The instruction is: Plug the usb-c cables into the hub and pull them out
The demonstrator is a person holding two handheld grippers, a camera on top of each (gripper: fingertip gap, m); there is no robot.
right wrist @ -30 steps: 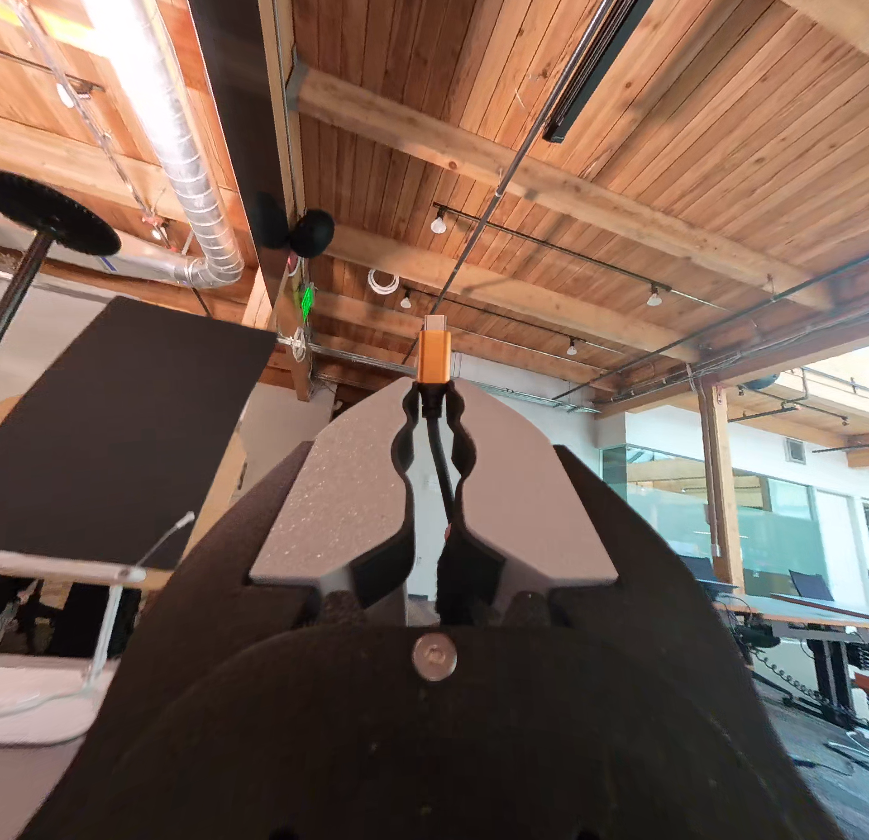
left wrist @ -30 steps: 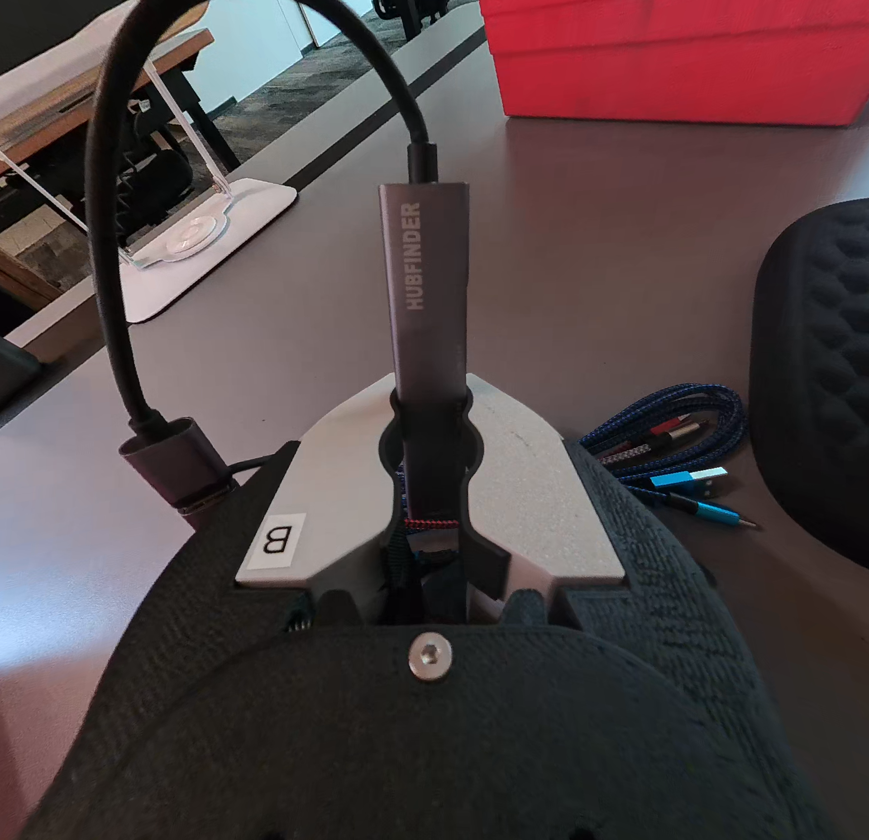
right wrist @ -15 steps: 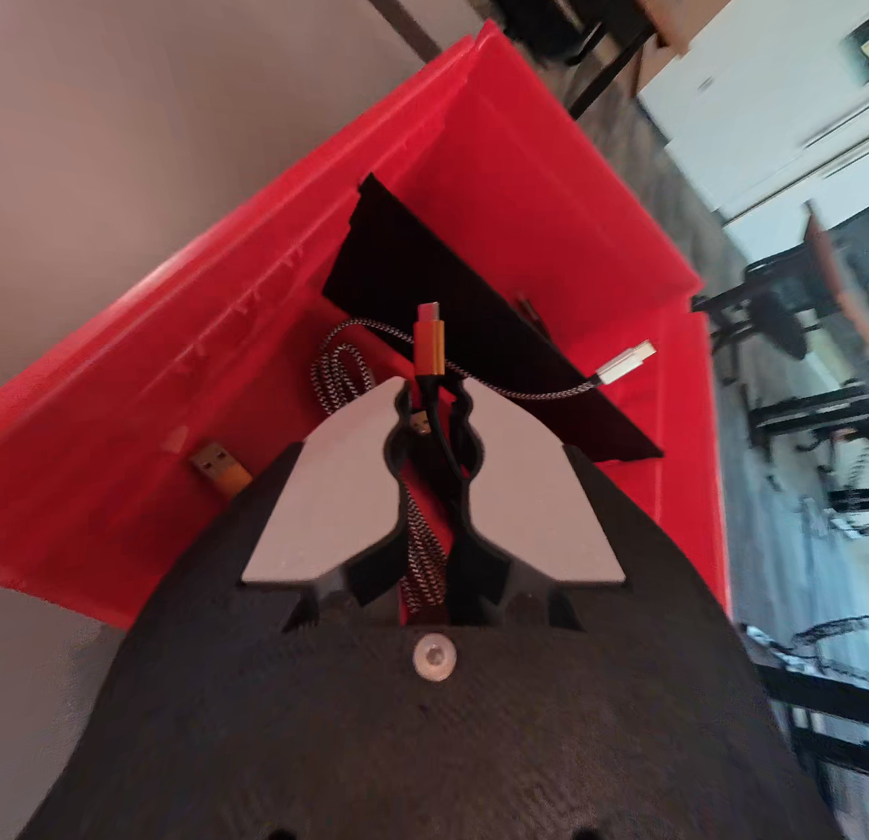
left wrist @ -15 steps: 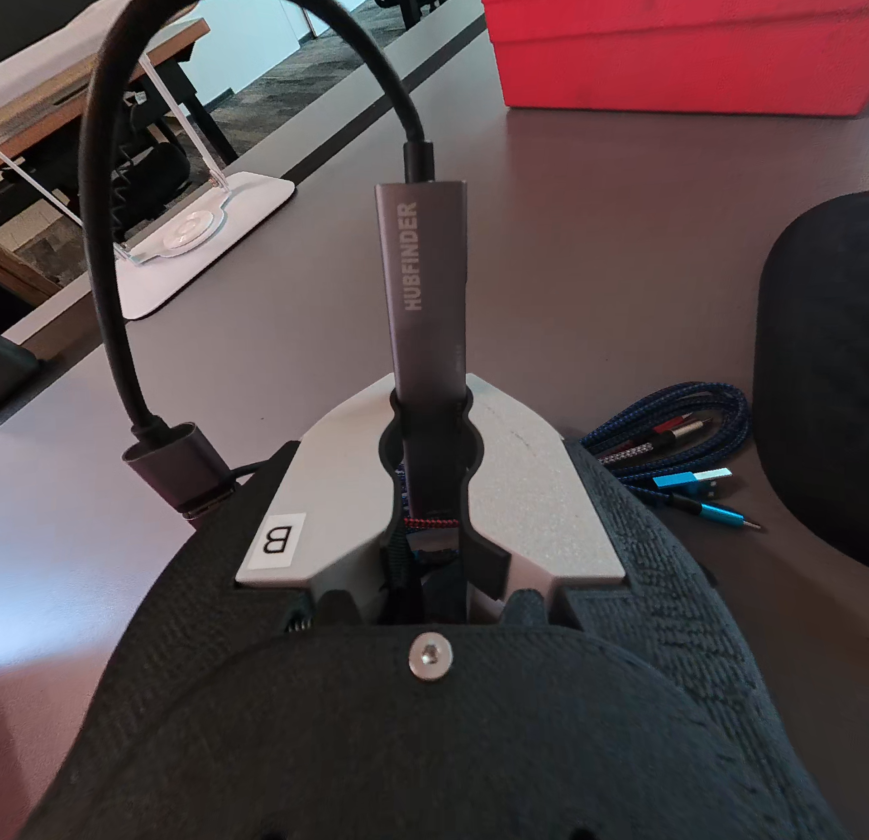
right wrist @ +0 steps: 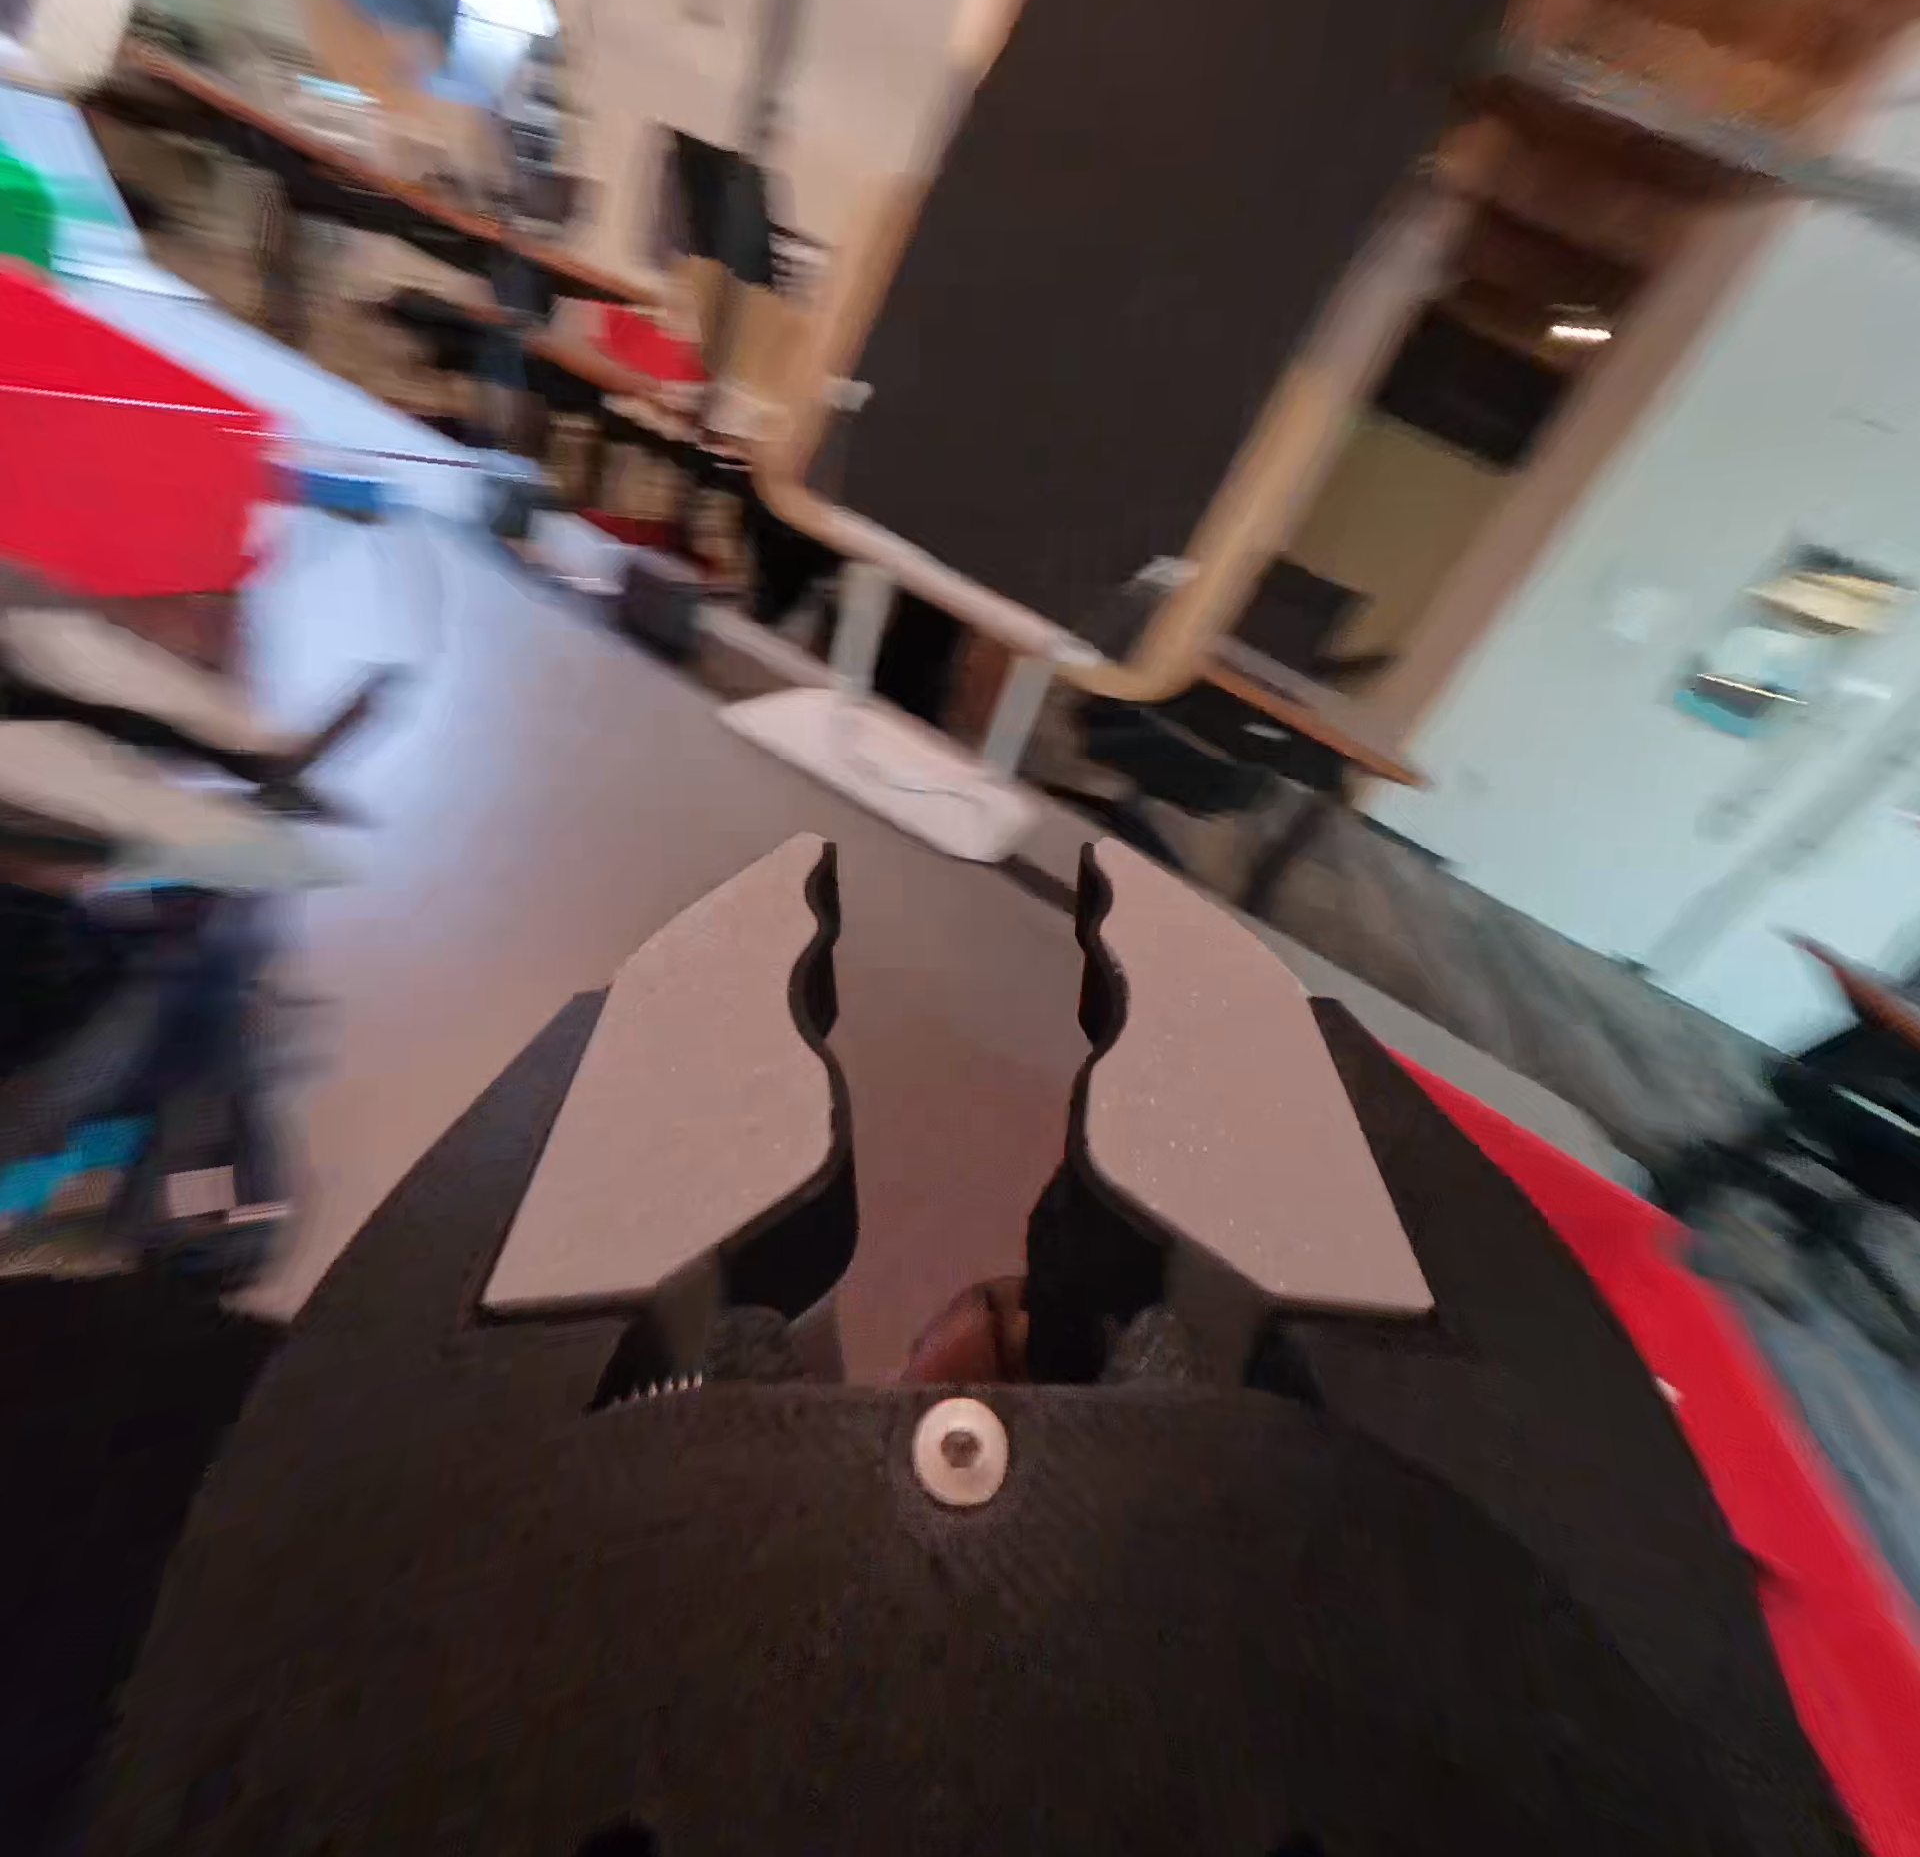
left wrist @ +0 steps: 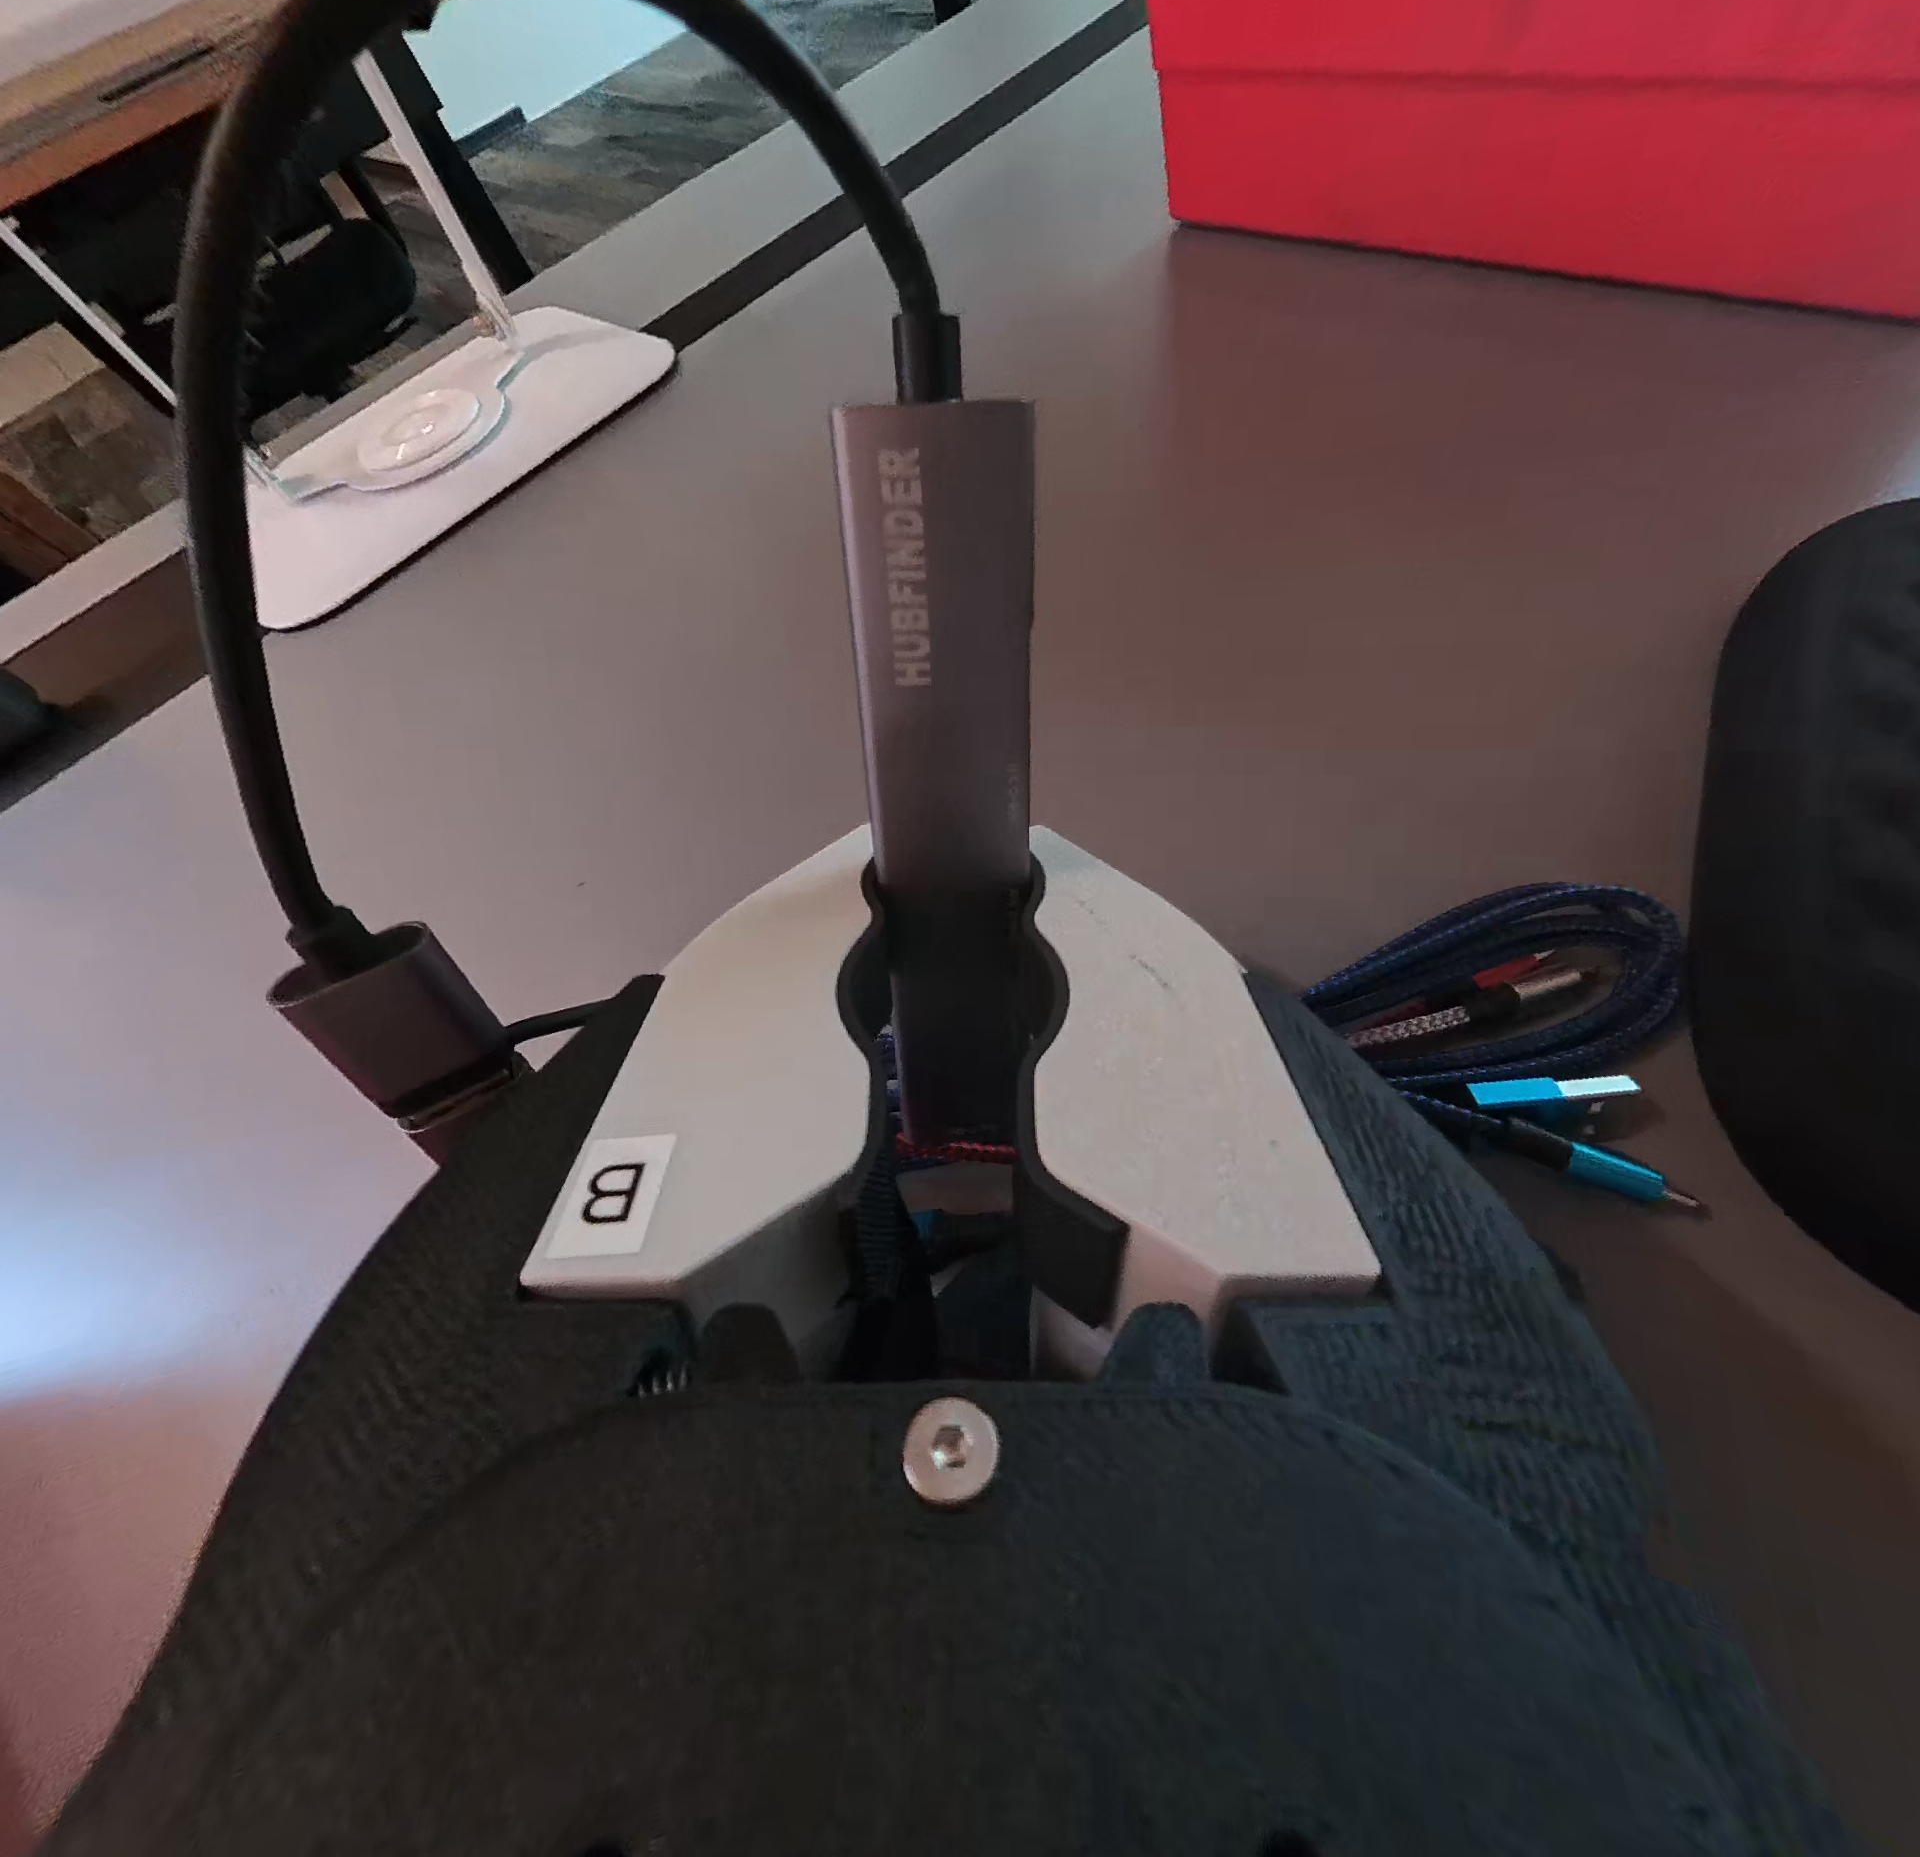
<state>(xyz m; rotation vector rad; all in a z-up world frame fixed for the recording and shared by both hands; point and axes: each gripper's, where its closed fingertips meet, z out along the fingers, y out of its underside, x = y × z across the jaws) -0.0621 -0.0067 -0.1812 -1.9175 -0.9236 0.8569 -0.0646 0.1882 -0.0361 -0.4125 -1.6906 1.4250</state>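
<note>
My left gripper [left wrist: 951,877] is shut on a grey hub [left wrist: 940,623], which stands upright out of the jaws. The hub's black cable [left wrist: 249,519] arcs over to the left and ends in a grey plug [left wrist: 400,1028] beside the gripper. A bundle of blue braided cables [left wrist: 1527,1018] with blue and silver plugs lies on the table to the right. My right gripper [right wrist: 954,857] is open and empty, with a wide gap between the jaws, over the dark table [right wrist: 582,768]. Its view is blurred by motion.
A red bin [left wrist: 1538,114] stands at the back right; its edge also shows in the right wrist view [right wrist: 1787,1475]. A black padded case [left wrist: 1829,903] lies at the right. A white stand base [left wrist: 457,457] sits at the back left.
My right gripper held an orange-plugged cable over the red bin, then let it go; it is now open, empty and swinging away. My left gripper still holds the hub, barely moved.
</note>
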